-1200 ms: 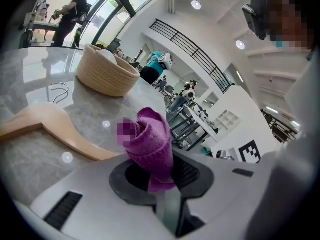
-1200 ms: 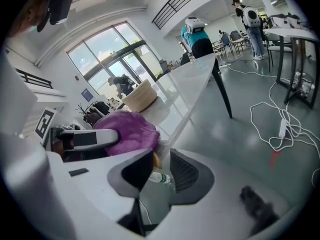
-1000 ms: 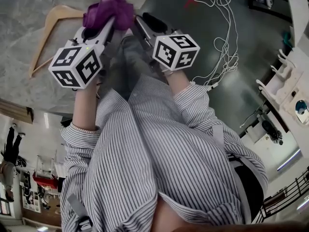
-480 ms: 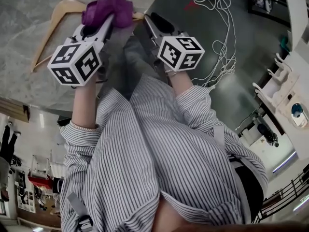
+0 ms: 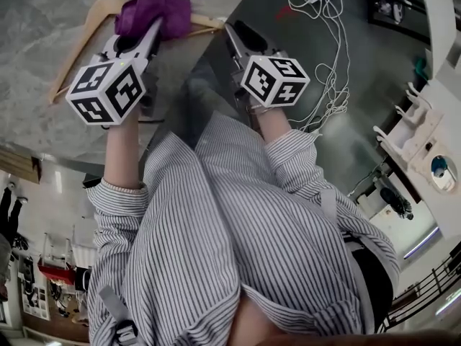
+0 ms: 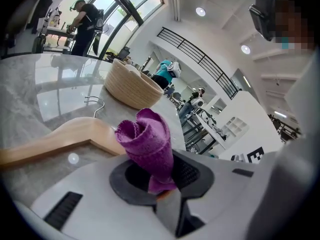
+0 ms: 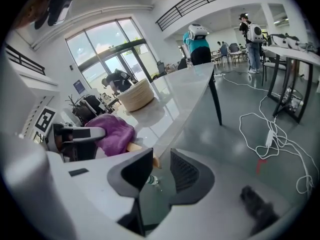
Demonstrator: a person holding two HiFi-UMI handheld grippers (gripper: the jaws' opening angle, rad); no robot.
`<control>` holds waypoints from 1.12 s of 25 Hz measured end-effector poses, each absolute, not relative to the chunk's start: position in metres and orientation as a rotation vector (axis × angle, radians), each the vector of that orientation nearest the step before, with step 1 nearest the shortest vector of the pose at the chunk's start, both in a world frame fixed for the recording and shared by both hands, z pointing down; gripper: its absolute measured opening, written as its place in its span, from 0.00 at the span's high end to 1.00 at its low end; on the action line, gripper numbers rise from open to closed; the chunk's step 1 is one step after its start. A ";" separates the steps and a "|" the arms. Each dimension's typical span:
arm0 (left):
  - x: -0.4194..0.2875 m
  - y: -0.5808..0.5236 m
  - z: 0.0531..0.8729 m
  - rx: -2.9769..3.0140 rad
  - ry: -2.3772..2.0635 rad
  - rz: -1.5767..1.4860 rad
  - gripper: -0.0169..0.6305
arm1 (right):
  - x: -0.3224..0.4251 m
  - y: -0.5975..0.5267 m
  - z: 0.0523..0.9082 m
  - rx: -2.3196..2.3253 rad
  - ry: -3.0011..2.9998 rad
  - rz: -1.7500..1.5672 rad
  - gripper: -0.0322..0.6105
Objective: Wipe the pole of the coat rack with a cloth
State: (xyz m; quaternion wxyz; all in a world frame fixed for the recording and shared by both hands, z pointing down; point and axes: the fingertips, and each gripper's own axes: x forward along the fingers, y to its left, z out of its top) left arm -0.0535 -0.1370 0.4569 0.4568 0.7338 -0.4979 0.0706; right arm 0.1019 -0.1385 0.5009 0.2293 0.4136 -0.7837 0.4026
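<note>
A bunched purple cloth point(image 5: 155, 9) is clamped in my left gripper point(image 5: 154, 29), which hovers over a pale wooden hanger point(image 5: 79, 42) on the marble table point(image 5: 36, 20). In the left gripper view the cloth point(image 6: 147, 144) rises from between the jaws of the left gripper point(image 6: 152, 173), with the hanger point(image 6: 60, 139) just beyond. My right gripper point(image 5: 234, 38) is beside it at the table's edge; its jaws point(image 7: 161, 171) stand apart with nothing between them. From the right gripper view the cloth point(image 7: 112, 134) shows at the left. No coat rack pole is visible in any view.
A woven basket point(image 6: 131, 86) stands farther along the table, also the basket point(image 7: 135, 96) in the right gripper view. White cables point(image 5: 328, 34) lie on the dark floor to the right. People and desks fill the room behind.
Both grippers have drifted slightly, the left one leftward with the cloth, the right one rightward. More of the hanger shows beyond the cloth.
</note>
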 end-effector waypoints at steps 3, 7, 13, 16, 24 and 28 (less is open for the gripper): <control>-0.062 -0.137 0.454 1.804 -1.238 0.169 0.83 | 0.099 -0.137 0.498 1.148 -2.149 1.103 0.78; -0.081 -0.140 0.457 1.793 -1.257 0.162 0.83 | 0.091 -0.137 0.500 1.141 -2.142 1.096 0.78; -0.099 -0.142 0.457 1.772 -1.295 0.158 0.83 | 0.089 -0.139 0.500 1.154 -2.136 1.091 0.78; -0.109 -0.141 0.457 1.763 -1.316 0.161 0.83 | 0.089 -0.137 0.500 1.153 -2.137 1.092 0.78; -0.134 -0.152 0.450 1.752 -1.389 0.173 0.83 | 0.089 -0.138 0.499 1.157 -2.139 1.103 0.78; -0.146 -0.153 0.448 1.741 -1.414 0.177 0.83 | 0.086 -0.137 0.497 1.153 -2.141 1.104 0.78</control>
